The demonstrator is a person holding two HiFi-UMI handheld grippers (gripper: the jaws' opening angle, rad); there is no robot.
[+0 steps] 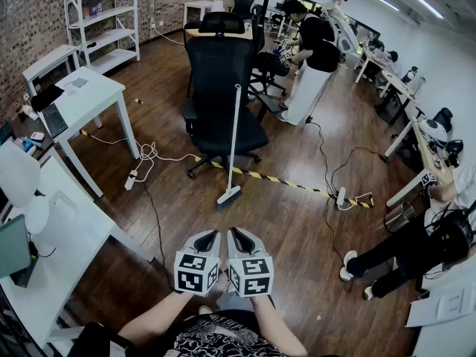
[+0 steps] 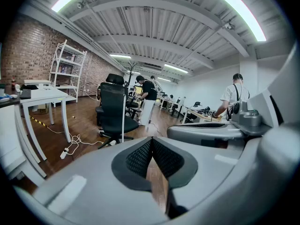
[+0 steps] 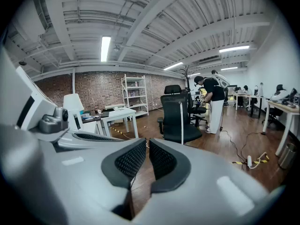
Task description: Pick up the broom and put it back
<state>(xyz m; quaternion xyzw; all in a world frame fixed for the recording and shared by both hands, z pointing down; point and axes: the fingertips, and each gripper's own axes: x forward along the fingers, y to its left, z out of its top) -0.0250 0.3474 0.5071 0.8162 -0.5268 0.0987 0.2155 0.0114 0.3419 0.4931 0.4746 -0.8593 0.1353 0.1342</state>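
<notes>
The broom stands upright on the wood floor, its white handle leaning on the front of a black office chair and its brush head on the floor. Both grippers hang side by side well short of it, near my body. My left gripper and right gripper are shut, with nothing between the jaws. In the left gripper view the closed gripper points toward the broom at the chair. The right gripper view shows the right gripper empty, with the broom ahead.
White tables stand to the left. A power strip with cables lies on the floor, and a yellow-black tape line runs behind the broom. A person stands beyond the chair; another sits at the right.
</notes>
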